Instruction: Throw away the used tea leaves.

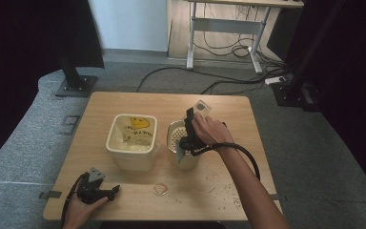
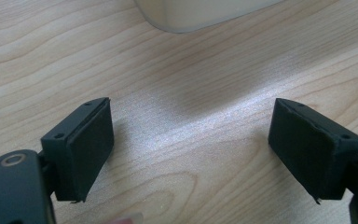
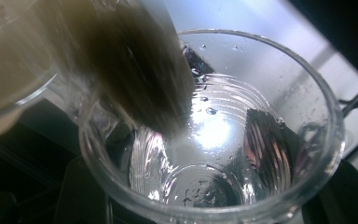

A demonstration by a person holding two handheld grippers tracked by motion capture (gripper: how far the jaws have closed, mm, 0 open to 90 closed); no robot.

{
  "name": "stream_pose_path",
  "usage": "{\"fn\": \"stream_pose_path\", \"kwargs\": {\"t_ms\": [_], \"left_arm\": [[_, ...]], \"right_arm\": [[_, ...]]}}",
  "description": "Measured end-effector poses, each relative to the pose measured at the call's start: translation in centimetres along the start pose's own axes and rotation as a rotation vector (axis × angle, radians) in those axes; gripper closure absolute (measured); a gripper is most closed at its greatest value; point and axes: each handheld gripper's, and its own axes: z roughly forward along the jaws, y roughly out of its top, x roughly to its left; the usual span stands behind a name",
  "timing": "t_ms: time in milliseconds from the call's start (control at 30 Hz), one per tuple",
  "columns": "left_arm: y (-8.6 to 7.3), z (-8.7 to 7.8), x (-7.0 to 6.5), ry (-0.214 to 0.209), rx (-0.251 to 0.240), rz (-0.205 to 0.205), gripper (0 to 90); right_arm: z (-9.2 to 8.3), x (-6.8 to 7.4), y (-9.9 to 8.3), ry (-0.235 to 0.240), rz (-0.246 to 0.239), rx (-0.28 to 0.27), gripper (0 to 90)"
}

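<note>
On the wooden table (image 1: 124, 102), at about its centre, the right gripper (image 1: 187, 143) is held by the person's right hand (image 1: 209, 130) over a pale round strainer bowl (image 1: 172, 135). Its jaws are clamped on a clear glass cup (image 1: 187, 157), tipped on its side with the mouth toward six o'clock, against the bowl's five o'clock edge. From the right gripper view, the cup (image 3: 223, 140) is seen straight down its mouth: wet walls, droplets, a ridged base, and a dark blurred mass at eleven o'clock over the rim that I cannot identify. The jaws themselves are hidden behind the glass there, yet the cup sits fixed in front of the camera, so the grip is closed on it.

At nine o'clock from the strainer bowl, just beside it, stands a cream square bin (image 1: 131, 140) with a plastic bag bearing a yellow smiley face inside.

Down at the table's seven o'clock corner, the left gripper (image 1: 115, 190) lies on the wood under the left hand (image 1: 78, 210), pointing toward three o'clock. In the left gripper view its jaws stand wide apart with bare table between them, and the bin's lower edge (image 2: 205, 14) shows at twelve o'clock.

A thin ring of clear film (image 1: 161, 189) lies at six o'clock from the bin, and crumbs (image 1: 221, 183) are scattered near five o'clock from the cup.
</note>
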Motion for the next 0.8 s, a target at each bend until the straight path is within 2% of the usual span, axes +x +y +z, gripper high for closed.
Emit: {"fn": "stream_pose_path", "kwargs": {"t_ms": [67,133,167,200,233,267,333,533,667,700,733,800], "left_arm": [[0.0,0.0,0.0,0.0,0.001,0.001,13.9],[0.0,0.0,0.0,0.0,0.0,0.002,13.9],[0.0,0.0,0.0,-0.001,0.001,0.002,13.9],[0.0,0.0,0.1,-0.001,0.001,0.001,13.9],[0.0,0.0,0.1,0.001,0.001,-0.001,13.9],[0.0,-0.1,0.1,0.001,0.002,-0.002,13.9],[0.0,-0.1,0.1,0.001,0.001,-0.002,13.9],[0.0,0.0,0.1,0.001,0.0,-0.003,13.9],[-0.1,0.0,0.1,-0.001,0.001,-0.004,13.8],[-0.1,0.0,0.1,-0.002,0.001,-0.004,13.8],[-0.1,0.0,0.2,-0.002,0.001,-0.004,13.8],[-0.1,0.0,0.1,-0.002,0.001,-0.004,13.8]], "right_arm": [[0.0,-0.1,0.2,-0.013,-0.022,0.002,40.5],[0.1,-0.2,0.2,-0.007,-0.016,0.005,40.2],[0.2,-0.3,0.1,-0.004,0.011,0.009,40.3],[0.1,-0.5,0.0,0.015,0.083,-0.001,40.3],[0.1,-0.6,0.0,0.026,0.114,-0.008,40.3],[0.0,-0.8,0.1,0.053,0.182,-0.018,40.3],[-0.1,-1.4,-0.1,0.112,0.342,-0.048,40.3],[0.0,-2.9,-1.7,0.307,0.909,-0.167,40.1],[0.4,-3.1,-3.6,0.428,1.347,-0.241,40.1],[0.5,-3.1,-4.0,0.453,1.424,-0.255,40.1],[0.7,-2.8,-4.6,0.489,1.539,-0.277,40.1],[1.0,-2.4,-5.3,0.545,1.691,-0.314,40.1]]}}
